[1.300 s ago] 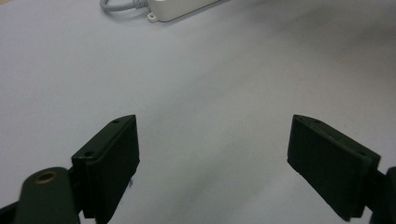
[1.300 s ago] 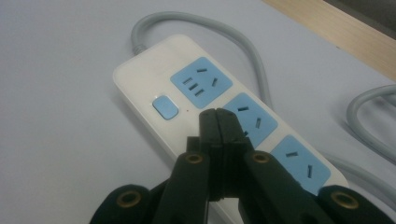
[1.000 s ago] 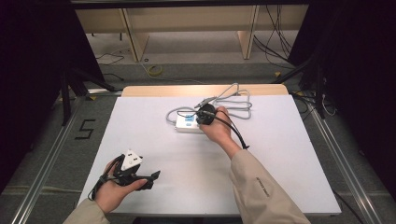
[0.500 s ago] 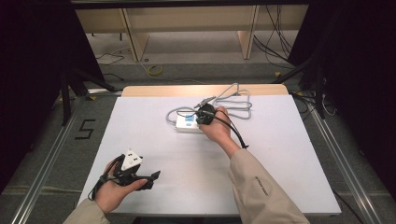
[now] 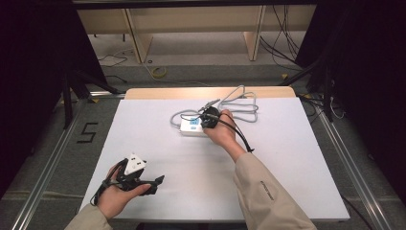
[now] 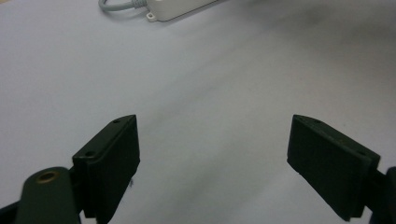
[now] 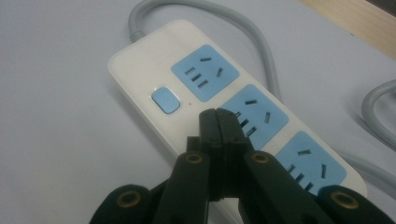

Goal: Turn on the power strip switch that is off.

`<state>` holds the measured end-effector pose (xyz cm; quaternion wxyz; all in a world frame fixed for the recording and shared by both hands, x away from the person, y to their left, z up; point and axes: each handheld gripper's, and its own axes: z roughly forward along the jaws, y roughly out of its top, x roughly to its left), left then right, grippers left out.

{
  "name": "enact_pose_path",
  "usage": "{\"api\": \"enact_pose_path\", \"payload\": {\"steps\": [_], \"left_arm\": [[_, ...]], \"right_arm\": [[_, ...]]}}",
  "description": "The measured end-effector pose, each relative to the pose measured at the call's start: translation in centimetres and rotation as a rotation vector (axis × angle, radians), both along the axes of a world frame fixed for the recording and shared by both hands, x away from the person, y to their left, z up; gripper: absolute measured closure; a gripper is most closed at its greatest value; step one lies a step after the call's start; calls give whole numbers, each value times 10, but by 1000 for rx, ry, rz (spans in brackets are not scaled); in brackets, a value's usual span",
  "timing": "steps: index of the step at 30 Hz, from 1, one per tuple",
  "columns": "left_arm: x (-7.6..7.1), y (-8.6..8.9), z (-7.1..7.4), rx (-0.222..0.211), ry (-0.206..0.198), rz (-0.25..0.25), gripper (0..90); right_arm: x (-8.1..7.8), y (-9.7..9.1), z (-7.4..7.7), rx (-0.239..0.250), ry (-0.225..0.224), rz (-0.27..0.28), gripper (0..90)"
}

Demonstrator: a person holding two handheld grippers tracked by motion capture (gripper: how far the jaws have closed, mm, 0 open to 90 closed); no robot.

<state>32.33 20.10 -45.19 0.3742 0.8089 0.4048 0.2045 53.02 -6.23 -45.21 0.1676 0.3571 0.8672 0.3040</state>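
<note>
At the left of the high view, your left hand [image 5: 117, 191] rests on the near left part of the white table [image 5: 297, 191] and holds the left gripper [image 5: 154, 183] low, nearly level, its tips aimed toward the table's centre. Its jaws stand wide apart with nothing between them, as the left gripper view confirms: bare tabletop lies between the two black pads [image 6: 114, 163]. This gripper is parked well apart from the work, probably to keep the working area free. Moving right, the white power strip [image 5: 191, 127] lies flat near the far centre of the table, its grey cable [image 5: 242, 103] looped behind it toward the far edge. Your right arm reaches forward across the table, the wrist bent so that the right gripper [image 5: 208, 120] tilts down onto the strip. In the right gripper view, its jaws are pressed together with nothing held, forming a single narrow tip [image 7: 217, 122] that sits at the strip's top face, just beside the pale blue switch button [image 7: 166, 100] and at the edge of the middle socket [image 7: 254, 114]. Closed jaws likely serve here as a pressing finger; whether the tip touches the strip cannot be told.
</note>
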Motion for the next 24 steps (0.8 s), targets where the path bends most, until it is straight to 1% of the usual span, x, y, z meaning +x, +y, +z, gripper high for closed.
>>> {"api": "enact_pose_path", "payload": {"steps": [13, 18, 24], "left_arm": [[0, 0, 0, -1, 2, -1, 167], [0, 0, 0, -1, 2, -1, 166], [-1, 0, 0, -1, 1, 1, 166]], "right_arm": [[-1, 3, 0, -29, 5, -4, 900], [0, 5, 0, -40, 19, -8, 900], [0, 5, 0, -40, 17, -13, 900]]}}
